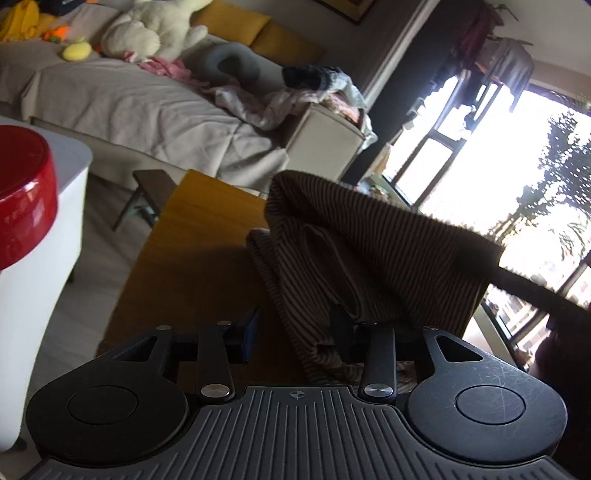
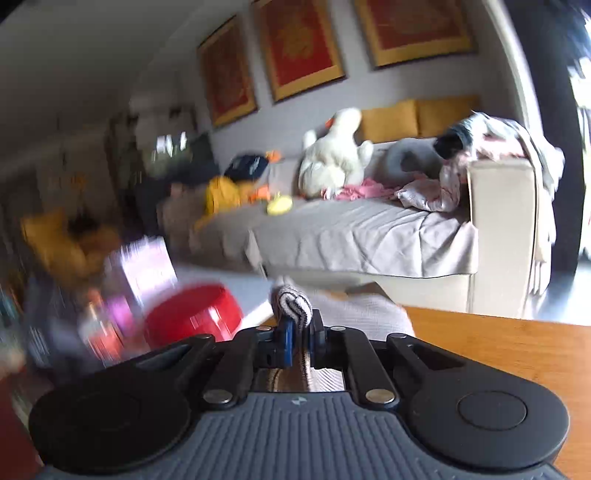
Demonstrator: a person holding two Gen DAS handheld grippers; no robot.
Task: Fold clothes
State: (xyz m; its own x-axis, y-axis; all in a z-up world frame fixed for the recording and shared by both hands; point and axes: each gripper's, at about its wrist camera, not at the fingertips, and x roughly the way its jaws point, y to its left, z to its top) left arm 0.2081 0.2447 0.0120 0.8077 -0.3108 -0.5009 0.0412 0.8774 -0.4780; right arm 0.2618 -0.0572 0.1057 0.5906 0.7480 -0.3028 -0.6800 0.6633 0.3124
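A brown garment with fine dark stripes [image 1: 354, 254] hangs bunched in the air above the wooden table [image 1: 192, 236] in the left wrist view. My left gripper [image 1: 295, 332] is open, and the cloth drapes between its fingers and over the right finger [image 1: 341, 332]. My right gripper [image 2: 300, 338] is shut on a fold of the striped garment [image 2: 293, 304], which bulges out above the pads. A pale grey cloth [image 2: 365, 308] lies on the table [image 2: 498, 347] just beyond it. The right wrist view is blurred on its left side.
A red round container [image 1: 22, 199] stands on a white unit at the left; it also shows in the right wrist view [image 2: 194, 315]. A sofa [image 1: 140, 107] with a white plush toy [image 1: 155, 33], cushions and loose clothes stands behind. A bright window [image 1: 517, 166] is to the right.
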